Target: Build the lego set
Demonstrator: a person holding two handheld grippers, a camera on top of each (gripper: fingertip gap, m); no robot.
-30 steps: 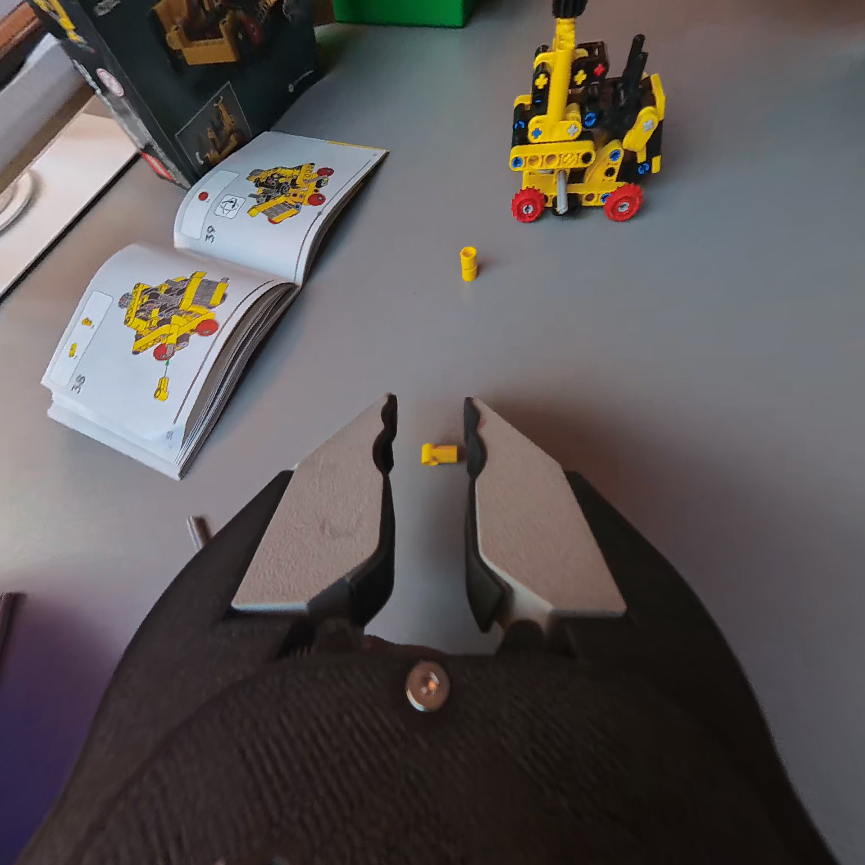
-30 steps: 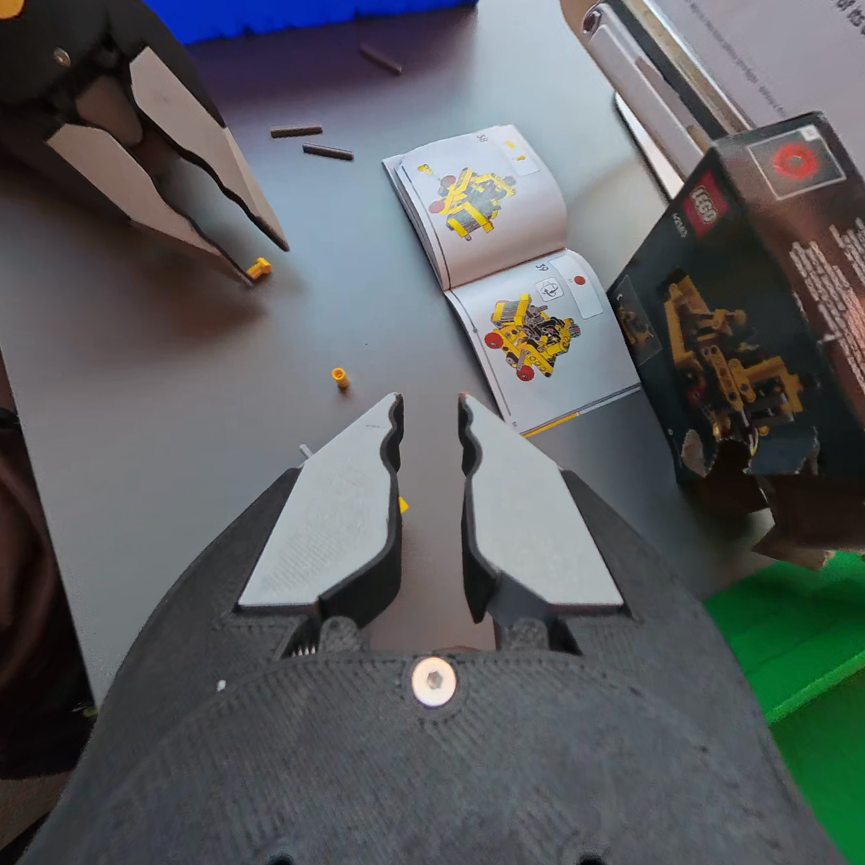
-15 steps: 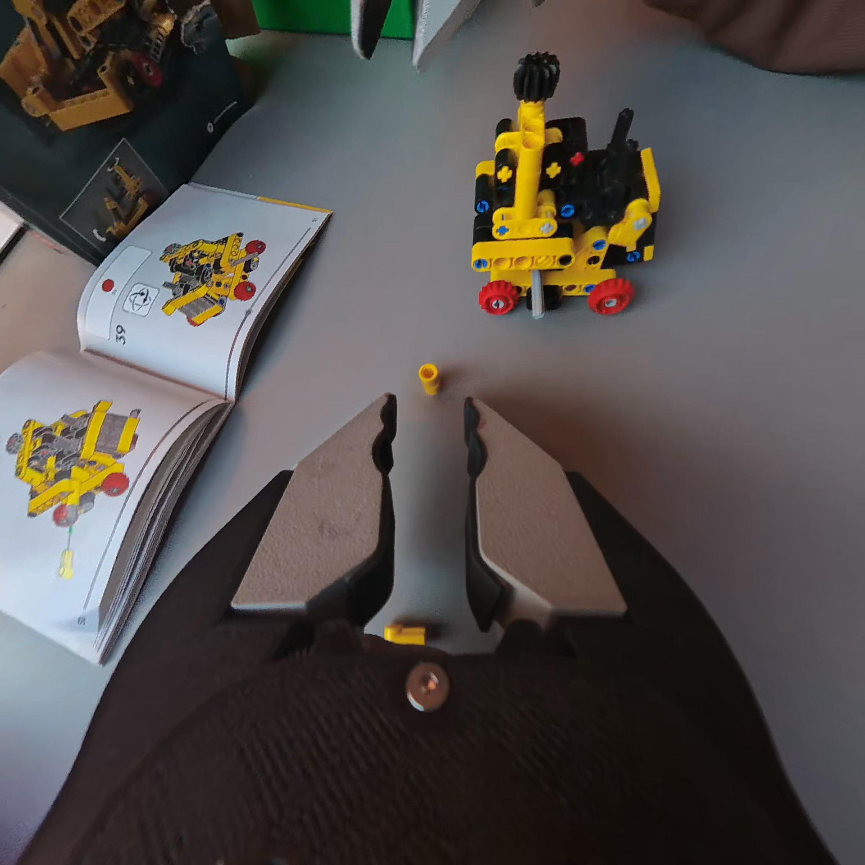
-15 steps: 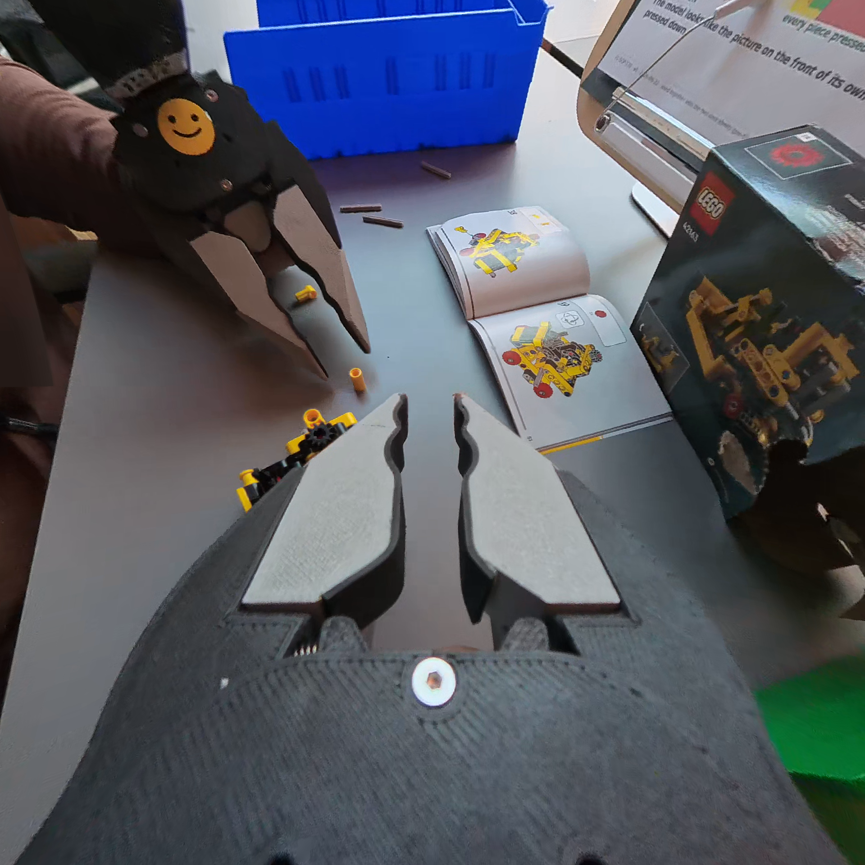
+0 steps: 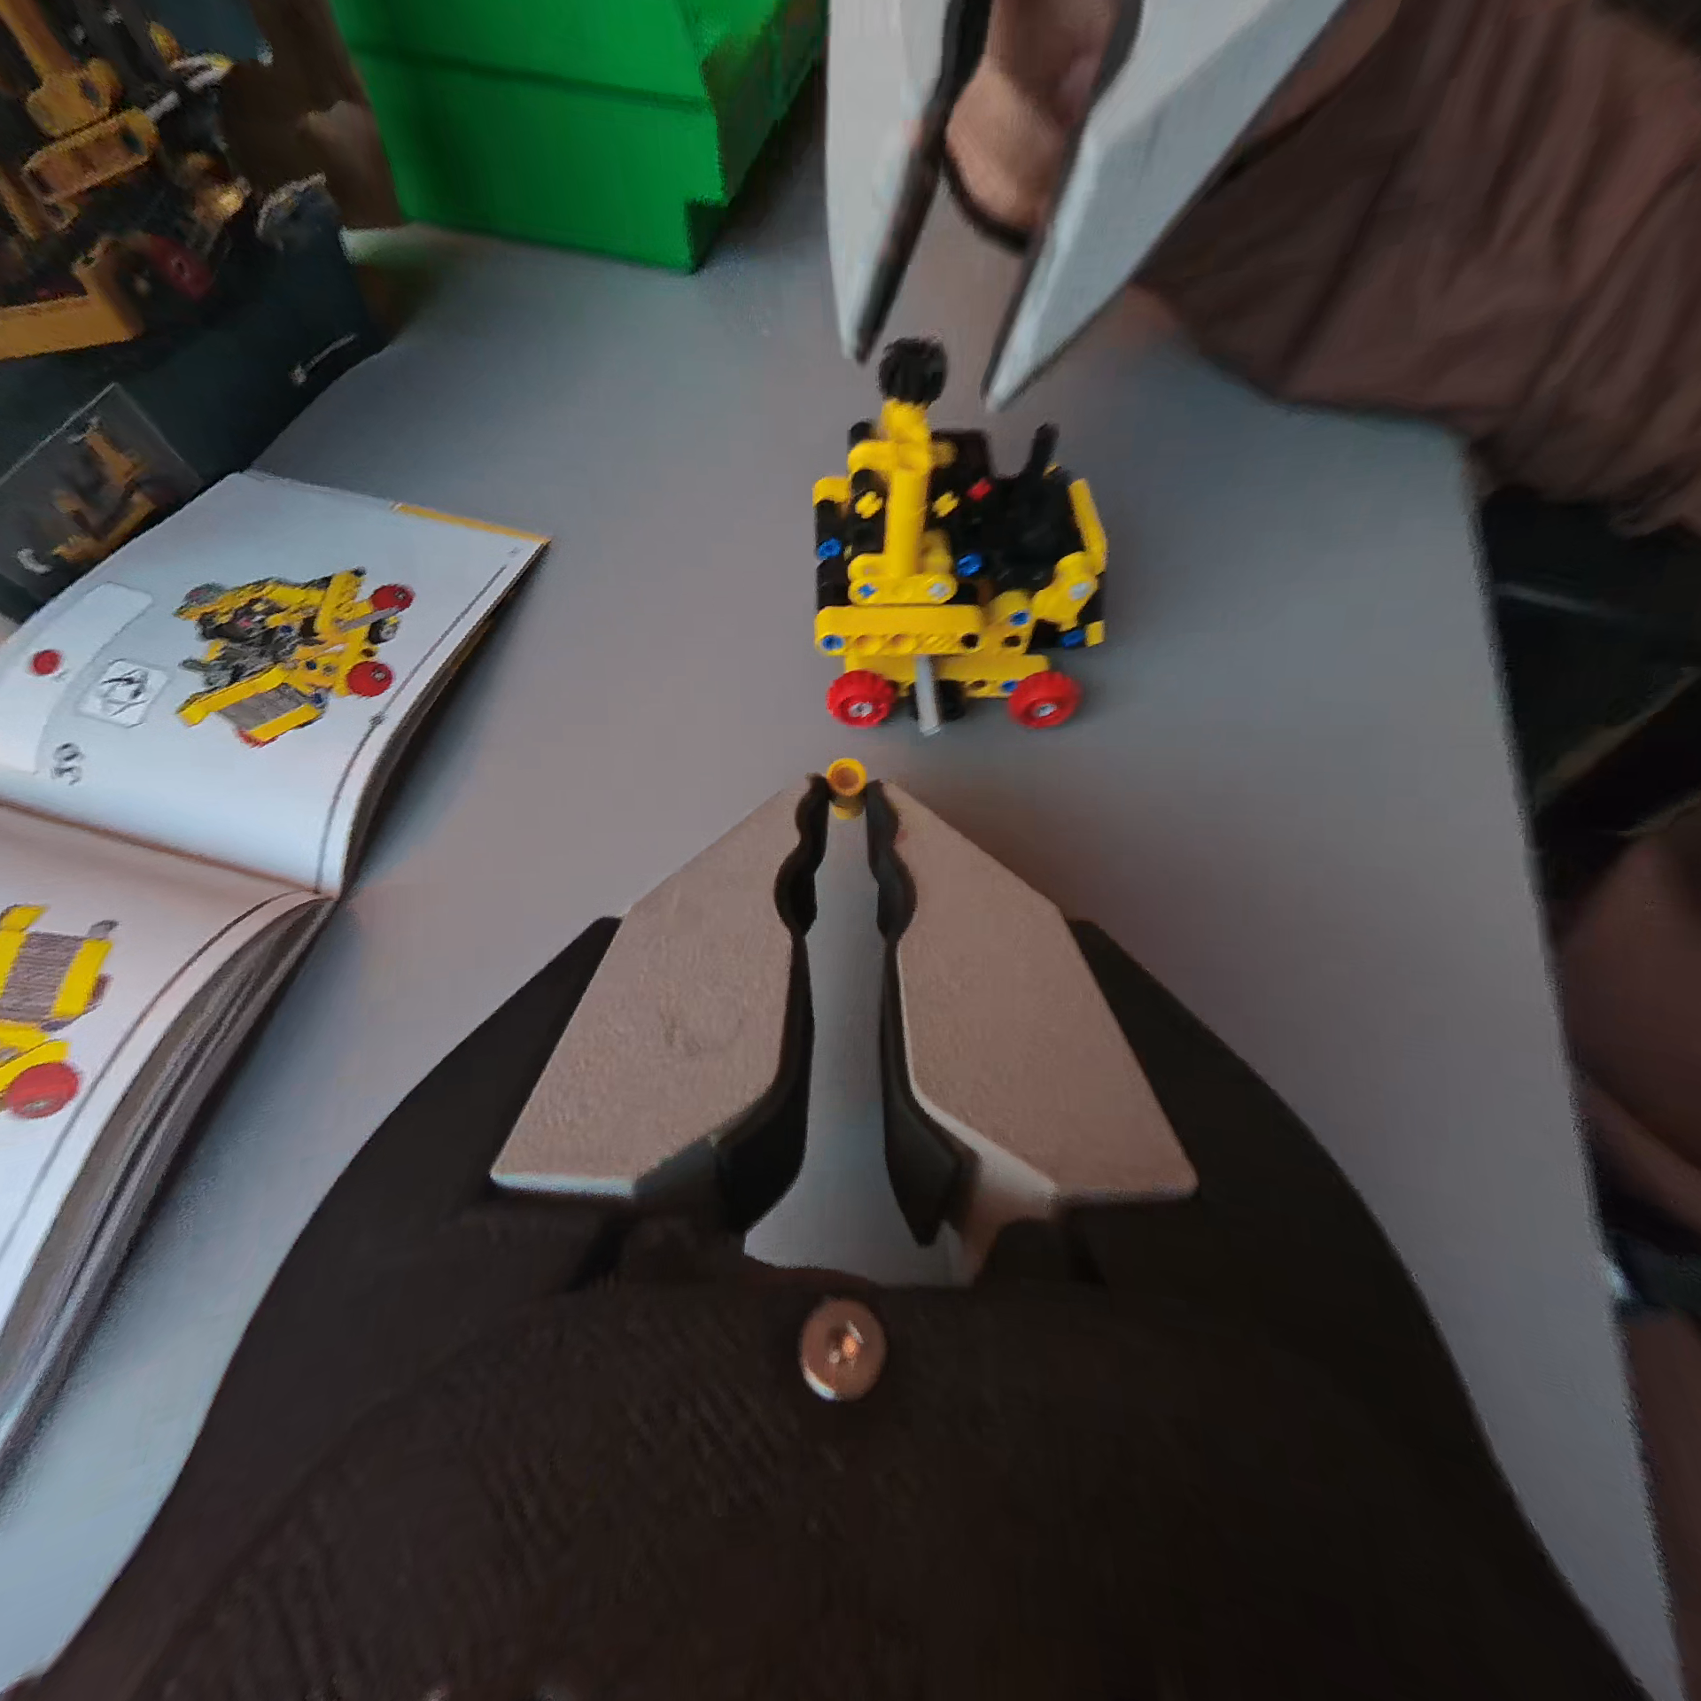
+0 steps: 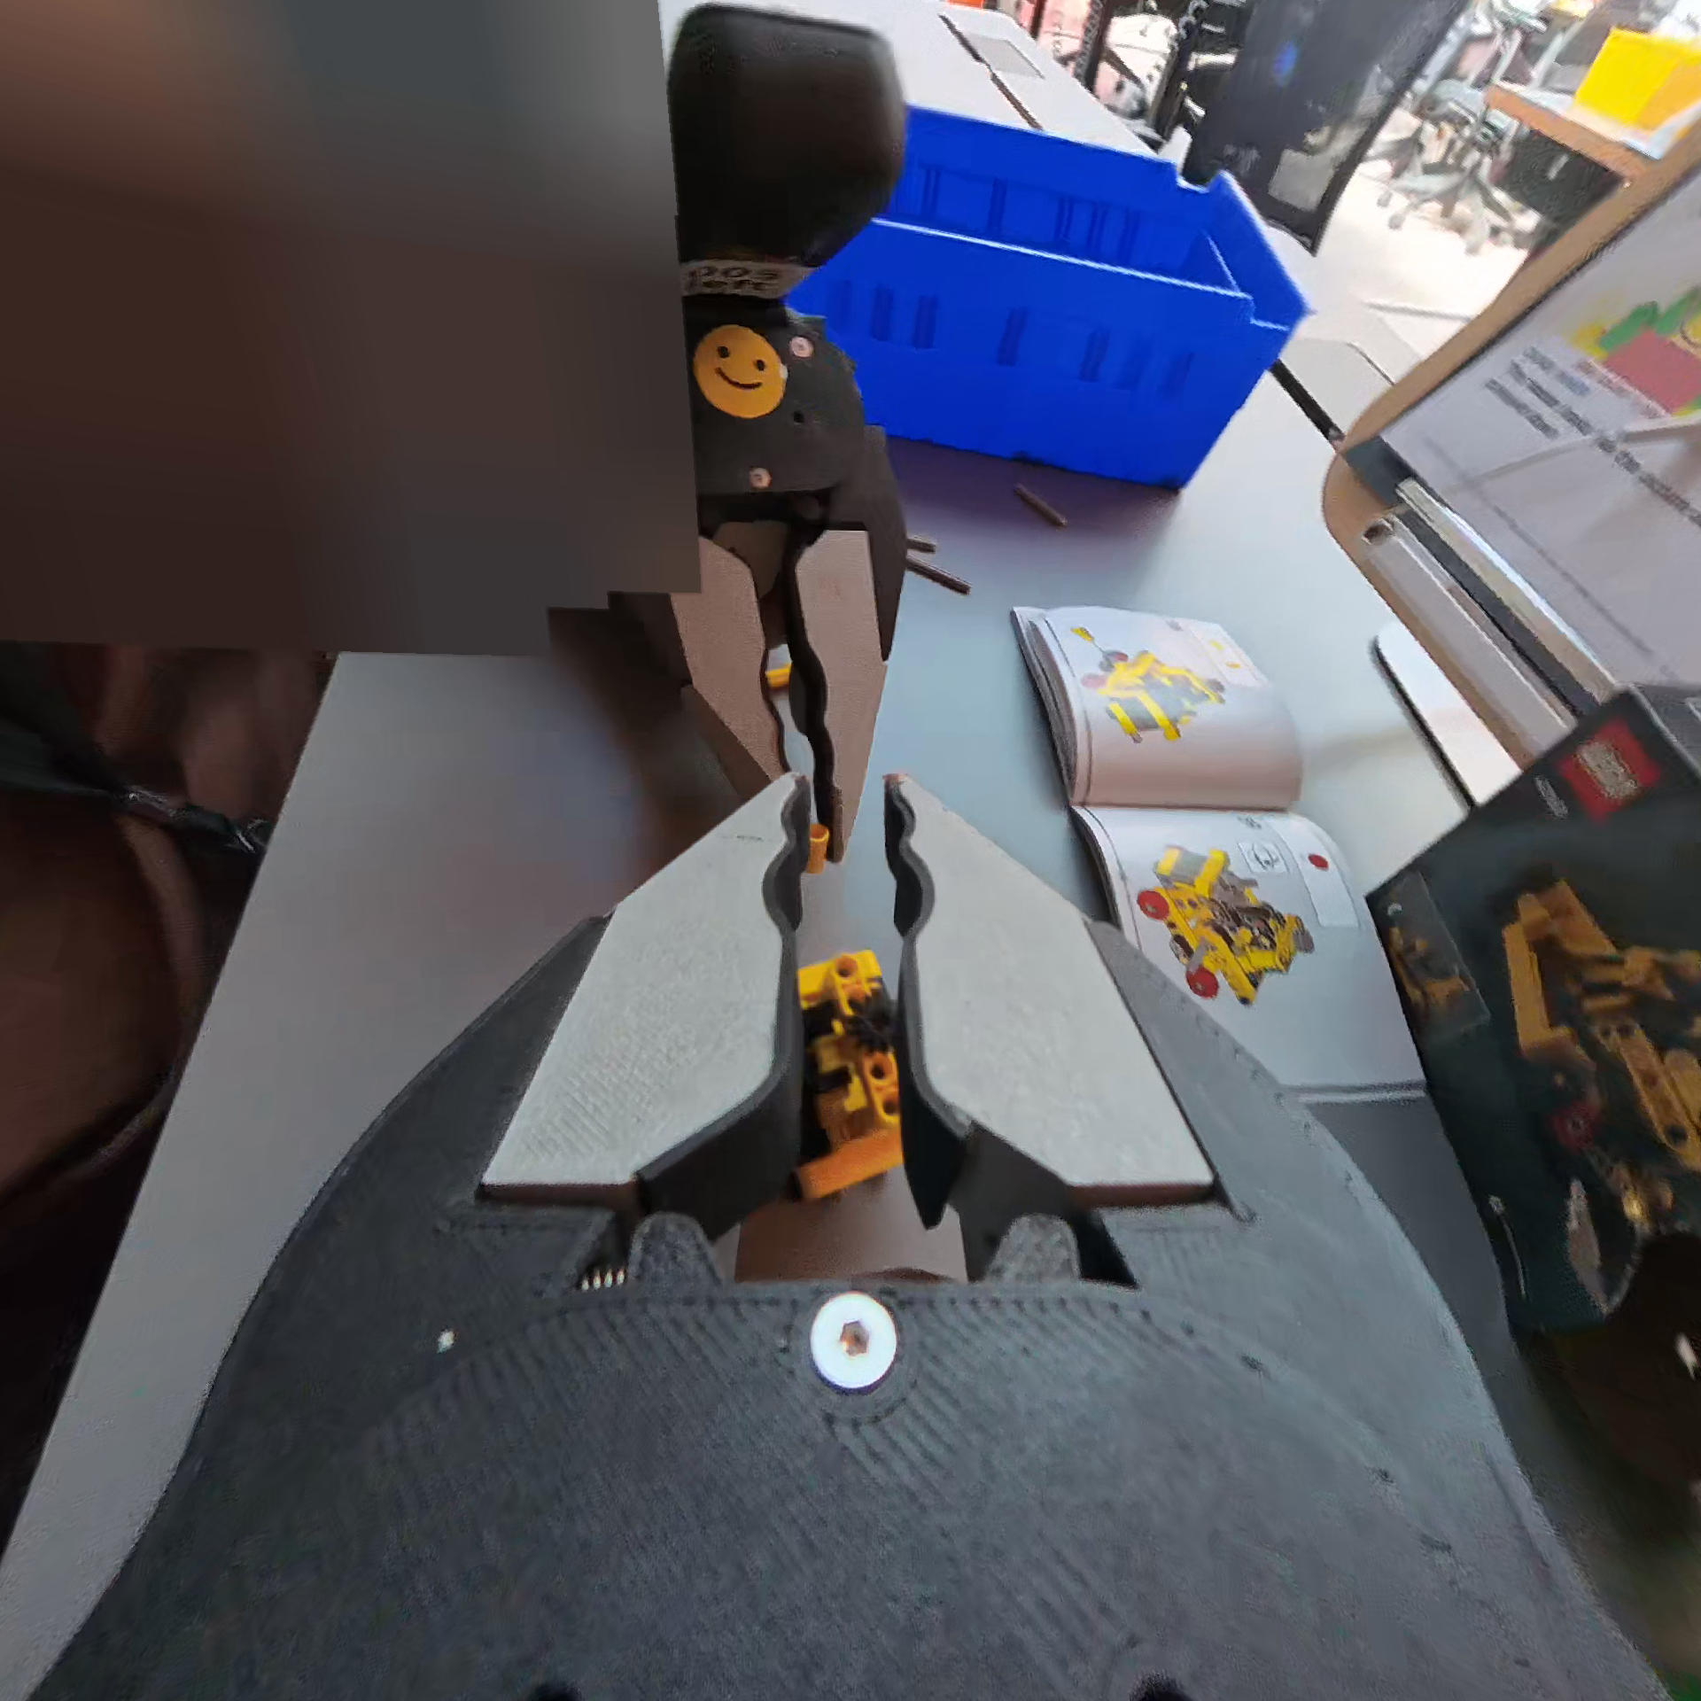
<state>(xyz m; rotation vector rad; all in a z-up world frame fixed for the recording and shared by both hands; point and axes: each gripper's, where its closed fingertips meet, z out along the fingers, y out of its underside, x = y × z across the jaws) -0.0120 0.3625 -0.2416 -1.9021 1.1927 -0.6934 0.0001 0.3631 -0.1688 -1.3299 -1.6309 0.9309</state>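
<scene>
The left claw point(image 5: 845, 799) points level over the counter point(image 5: 1243, 874), closed narrowly on a small yellow bushing point(image 5: 844, 781). The right claw point(image 6: 845, 792) hangs parted above the yellow model point(image 5: 957, 589).

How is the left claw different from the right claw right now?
The left claw is nearly closed around a small yellow peg on the table; the right claw is open and holds nothing. The left claw is down at the table; the right claw hovers above the yellow vehicle. Both have grey fingers.
</scene>
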